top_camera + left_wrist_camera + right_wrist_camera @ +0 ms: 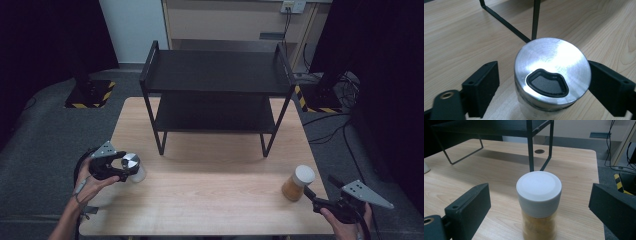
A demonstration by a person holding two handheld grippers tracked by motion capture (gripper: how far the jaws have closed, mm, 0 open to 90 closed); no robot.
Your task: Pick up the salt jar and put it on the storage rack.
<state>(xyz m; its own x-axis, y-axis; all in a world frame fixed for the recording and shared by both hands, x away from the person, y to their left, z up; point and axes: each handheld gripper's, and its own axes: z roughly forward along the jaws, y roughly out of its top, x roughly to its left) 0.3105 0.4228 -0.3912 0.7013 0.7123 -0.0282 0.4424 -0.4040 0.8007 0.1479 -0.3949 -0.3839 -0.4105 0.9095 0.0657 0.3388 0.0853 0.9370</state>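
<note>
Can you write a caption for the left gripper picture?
Left gripper straddles a silver-lidded jar on the wooden table, one jaw touching.

Left gripper: black body, grey three-cornered plate with small holes on top, black cable trailing; flat black rectangular jaw pads with screw holes, one brass-coloured eyelet. Right gripper: same black build, grey perforated plate. Forearms bare, no sleeves.

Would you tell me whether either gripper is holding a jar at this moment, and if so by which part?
Nothing is held yet. The left gripper straddles the metal-lidded jar with a gap on one side; the right gripper stands open around the white-lidded jar.
</note>
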